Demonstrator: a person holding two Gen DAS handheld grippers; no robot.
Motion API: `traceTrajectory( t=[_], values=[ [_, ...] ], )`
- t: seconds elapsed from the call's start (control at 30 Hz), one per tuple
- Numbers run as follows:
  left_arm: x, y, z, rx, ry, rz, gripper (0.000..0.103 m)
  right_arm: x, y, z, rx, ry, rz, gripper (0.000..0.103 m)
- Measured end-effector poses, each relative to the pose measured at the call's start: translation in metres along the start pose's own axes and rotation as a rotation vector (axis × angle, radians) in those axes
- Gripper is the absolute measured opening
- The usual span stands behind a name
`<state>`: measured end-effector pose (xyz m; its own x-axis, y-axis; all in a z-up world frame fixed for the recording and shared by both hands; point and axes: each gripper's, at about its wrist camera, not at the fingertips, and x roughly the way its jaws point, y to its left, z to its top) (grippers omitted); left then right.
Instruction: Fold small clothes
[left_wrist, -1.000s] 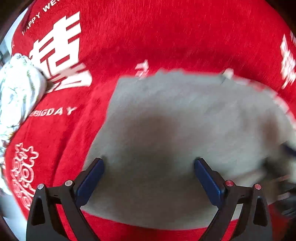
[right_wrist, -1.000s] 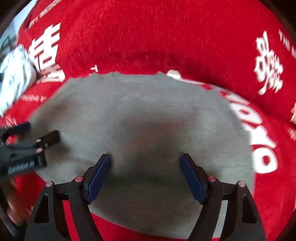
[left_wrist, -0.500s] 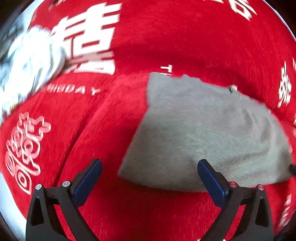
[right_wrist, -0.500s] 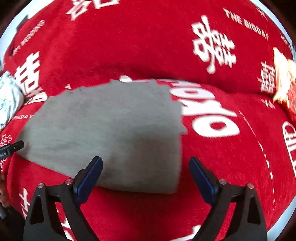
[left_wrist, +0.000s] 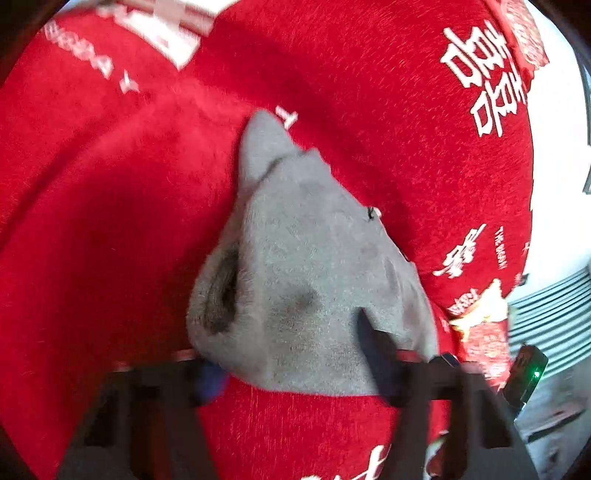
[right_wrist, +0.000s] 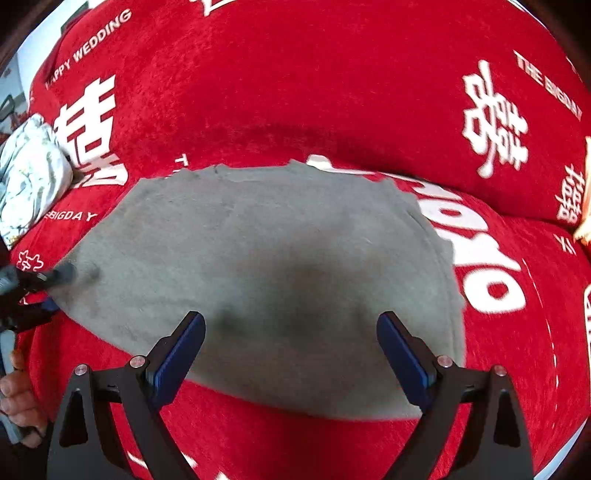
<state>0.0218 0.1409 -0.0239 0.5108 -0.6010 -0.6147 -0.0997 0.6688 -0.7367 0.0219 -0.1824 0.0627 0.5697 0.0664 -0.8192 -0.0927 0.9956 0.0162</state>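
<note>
Lying on the red printed cover (right_wrist: 332, 92), the grey cloth (right_wrist: 266, 266) now has its left edge bunched between the left tongs (left_wrist: 295, 354), whose jaws have just been closing and pinch it, where half a second ago they stood wide over flat fabric. Right tongs (right_wrist: 291, 354) hover spread above its near edge, gripping nothing.

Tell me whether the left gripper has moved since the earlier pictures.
Yes. The left gripper has shifted to the grey cloth's left edge, jaws closing around it, against the red blanket's lettering.

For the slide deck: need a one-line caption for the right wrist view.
Right gripper open above the grey garment on the red cover; left gripper at its left edge.
</note>
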Motion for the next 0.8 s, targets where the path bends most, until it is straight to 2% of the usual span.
traceTrajectory(
  t=[0.03,0.07,0.13,0.2,0.33,0.5,0.7,0.77,0.8],
  values=[
    [0.001,0.003,0.002,-0.005,-0.012,-0.002,0.036,0.002,0.005,0.006,-0.005,0.004,0.002,0.096],
    [0.003,0.006,0.004,-0.014,-0.016,-0.007,0.032,0.006,0.012,0.015,-0.015,0.007,0.006,0.096],
    [0.006,0.014,0.008,-0.049,-0.016,-0.030,0.017,0.014,0.026,0.034,-0.034,0.011,0.026,0.096],
    [0.010,0.021,0.012,-0.068,-0.010,-0.056,0.014,0.027,0.042,0.054,-0.043,0.029,0.056,0.096],
    [0.010,0.018,0.012,-0.027,-0.012,-0.054,0.014,0.070,0.090,0.099,-0.070,0.107,0.125,0.096],
    [0.011,0.015,0.015,0.003,-0.017,-0.035,0.014,0.132,0.157,0.137,-0.110,0.225,0.156,0.096],
    [0.013,0.008,0.018,0.030,-0.013,0.002,0.014,0.195,0.226,0.152,-0.181,0.385,0.110,0.096],
    [0.013,0.000,0.018,0.068,-0.020,0.044,0.014,0.207,0.245,0.147,-0.274,0.397,0.010,0.094],
    [0.013,-0.002,0.017,0.079,-0.022,0.056,0.014,0.209,0.254,0.144,-0.327,0.377,-0.018,0.088]
  ],
)
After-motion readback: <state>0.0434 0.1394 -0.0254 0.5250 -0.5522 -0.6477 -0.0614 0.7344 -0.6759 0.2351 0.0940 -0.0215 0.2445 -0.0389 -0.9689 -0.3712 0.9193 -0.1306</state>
